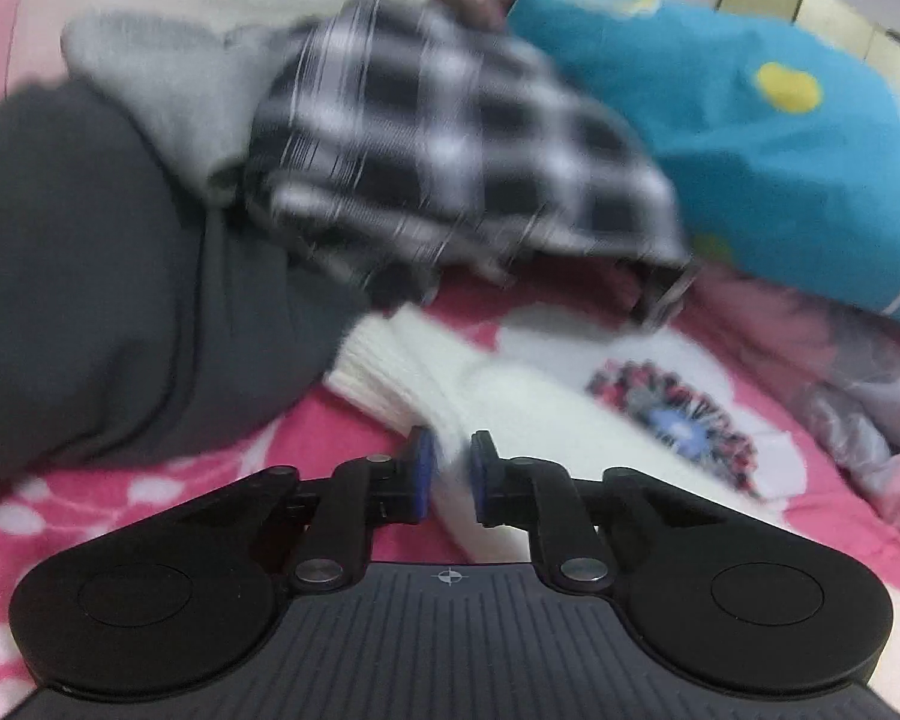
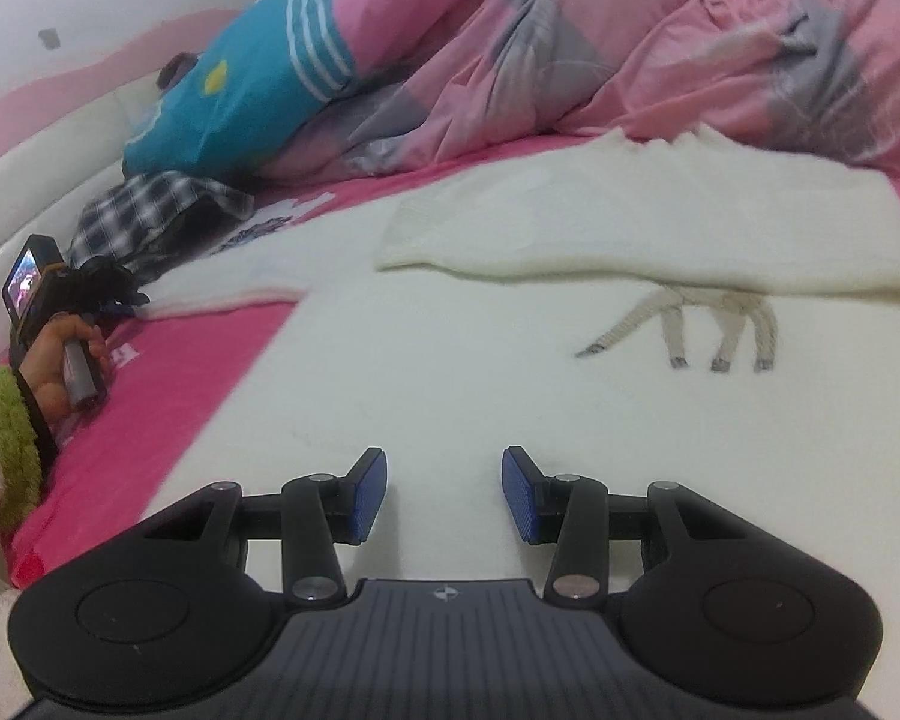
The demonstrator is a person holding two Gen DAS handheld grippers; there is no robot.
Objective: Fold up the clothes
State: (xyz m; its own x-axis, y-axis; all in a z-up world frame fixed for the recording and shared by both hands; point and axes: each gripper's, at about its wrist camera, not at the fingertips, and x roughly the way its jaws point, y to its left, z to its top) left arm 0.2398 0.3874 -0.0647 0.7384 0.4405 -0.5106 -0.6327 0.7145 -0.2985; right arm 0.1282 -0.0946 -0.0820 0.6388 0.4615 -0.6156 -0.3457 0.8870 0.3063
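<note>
- Nearest our left wrist camera, the left claw [image 1: 450, 468] is pinched on the ribbed cuff of the white sweater [image 1: 510, 396] at lower centre of the frame.
- From our right wrist camera, the right claw [image 2: 444, 495] stands half open and holds nothing; the sweater [image 2: 450, 330] spreads beneath and beyond it on the pink bed [image 2: 168, 396].
- At upper left we see a checked shirt [image 2: 144, 210] and a blue garment [image 2: 240, 102].

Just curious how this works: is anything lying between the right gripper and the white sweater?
Nothing visible does. The right gripper sits right over the white sweater, jaws open, with only bare knit beneath and ahead of it.
</note>
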